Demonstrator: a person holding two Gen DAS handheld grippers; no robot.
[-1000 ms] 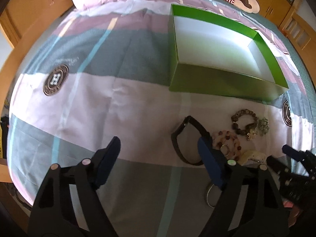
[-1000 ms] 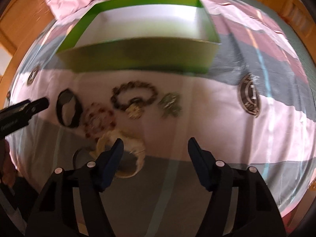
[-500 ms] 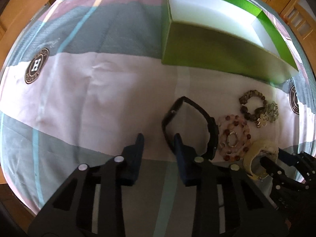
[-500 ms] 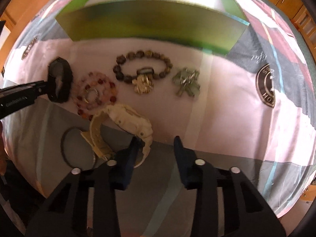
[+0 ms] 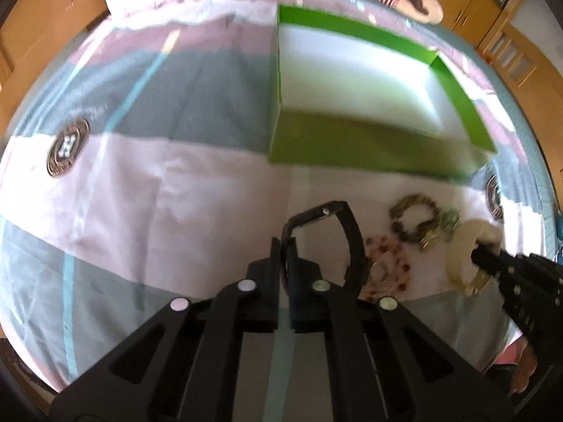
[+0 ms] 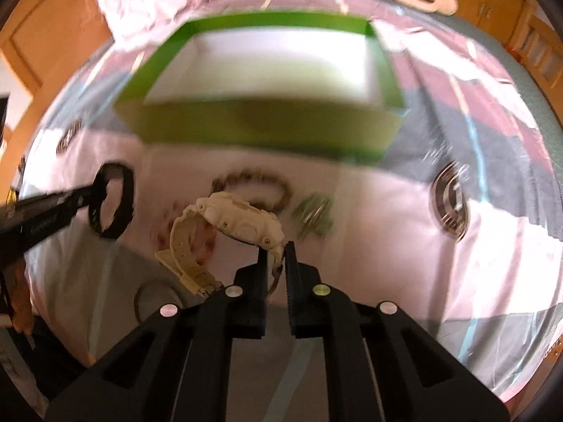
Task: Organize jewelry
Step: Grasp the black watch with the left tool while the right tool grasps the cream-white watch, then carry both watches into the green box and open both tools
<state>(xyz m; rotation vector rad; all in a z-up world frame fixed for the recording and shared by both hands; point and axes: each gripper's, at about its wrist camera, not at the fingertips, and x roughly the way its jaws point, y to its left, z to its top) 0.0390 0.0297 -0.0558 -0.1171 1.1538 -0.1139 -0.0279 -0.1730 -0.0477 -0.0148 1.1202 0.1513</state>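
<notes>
Two watches: one black [image 5: 352, 242], one cream [image 6: 242, 221]; two bead bracelets, dark [image 5: 415, 218] and reddish [image 5: 387, 274]. One green box [image 5: 369, 147]; perhaps one greenish trinket [image 6: 313, 214], blurred

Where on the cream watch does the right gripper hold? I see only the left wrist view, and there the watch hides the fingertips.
Observer: The right gripper has just been closing its jaws. They pinch the cream watch on the strap beside the case, at its right end.
Operator: Is the other strap also gripped?
Observer: No, the buckle strap hangs to the lower left of the case, outside the jaws.
Operator: Is anything under it?
Observer: A thin dark ring lies on the bedspread below.
</notes>
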